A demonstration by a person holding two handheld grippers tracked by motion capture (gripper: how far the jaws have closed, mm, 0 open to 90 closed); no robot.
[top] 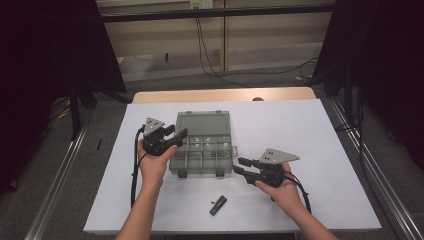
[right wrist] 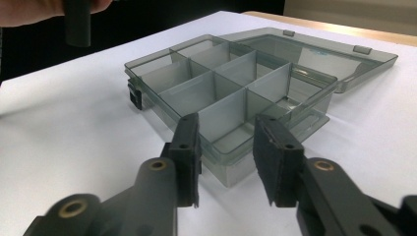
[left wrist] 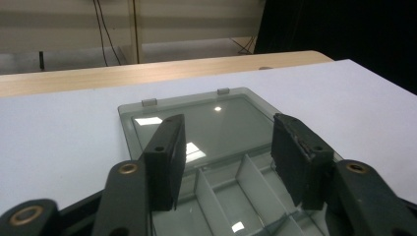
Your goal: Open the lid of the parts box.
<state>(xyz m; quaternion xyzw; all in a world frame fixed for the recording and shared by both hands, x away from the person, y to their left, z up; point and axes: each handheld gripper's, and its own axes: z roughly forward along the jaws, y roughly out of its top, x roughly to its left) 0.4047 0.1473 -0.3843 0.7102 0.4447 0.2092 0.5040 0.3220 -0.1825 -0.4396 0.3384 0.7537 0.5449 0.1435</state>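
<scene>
White sheet (top: 310, 130) over wooden table (top: 210, 95), black curtains (top: 385, 60), grey floor (top: 65, 165)

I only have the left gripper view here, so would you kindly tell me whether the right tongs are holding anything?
Observer: No. The right tongs stand open with nothing between them, just off the compartment box's right side.
Operator: Thank you. Is anything else lying on the table?
Observer: Yes, a small black stick-shaped object lies on the white sheet, nearer the person than the box.
Operator: And how do the left tongs look from above?
Observer: The left tongs are open over the box's left edge, near where the open lid meets the compartments, gripping nothing.
</scene>
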